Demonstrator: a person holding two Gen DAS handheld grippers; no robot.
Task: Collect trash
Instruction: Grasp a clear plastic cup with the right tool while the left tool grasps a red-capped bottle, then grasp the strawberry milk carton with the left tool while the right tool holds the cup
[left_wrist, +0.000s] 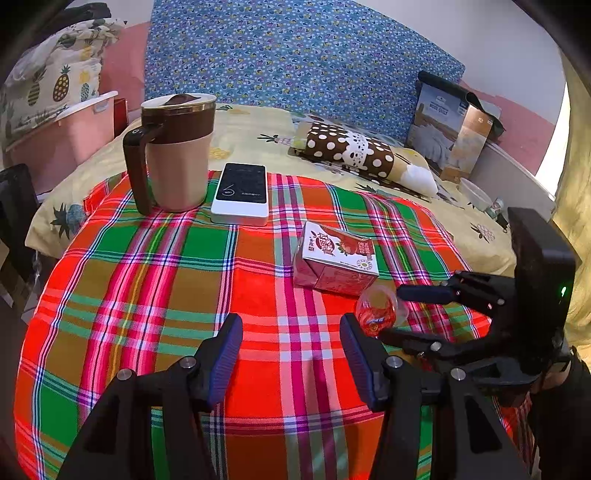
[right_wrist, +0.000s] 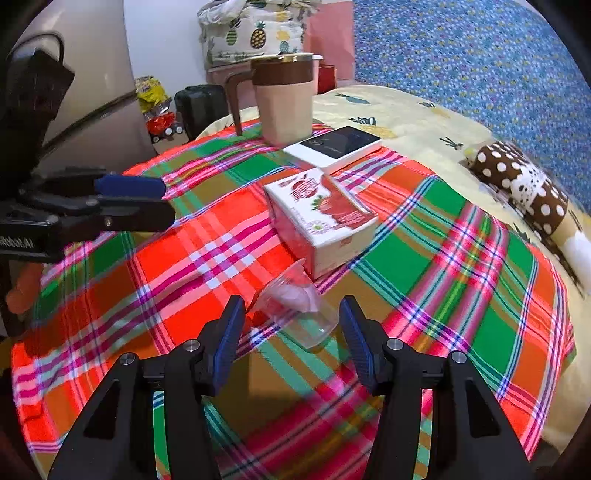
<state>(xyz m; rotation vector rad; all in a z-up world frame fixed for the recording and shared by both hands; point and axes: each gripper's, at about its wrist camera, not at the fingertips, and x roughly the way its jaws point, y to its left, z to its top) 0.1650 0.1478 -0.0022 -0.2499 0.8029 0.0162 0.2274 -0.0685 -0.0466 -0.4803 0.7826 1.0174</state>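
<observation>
Clear plastic cup (right_wrist: 295, 306) on its side, low centre of the right wrist frame, on the plaid cloth (right_wrist: 461, 280), between the spread fingers of the right gripper (right_wrist: 291, 332), not pinched. Just above it, touching or nearly so, red-and-white carton (right_wrist: 317, 218) lying flat. Further up, white box with dark top (right_wrist: 332, 147), then lidded mug (right_wrist: 284, 99). Left gripper (left_wrist: 291, 354) at lower centre of its own frame, likewise spread, pinching nothing.

Red-green plaid cloth (left_wrist: 147, 280), red-white carton (left_wrist: 334, 258)
</observation>
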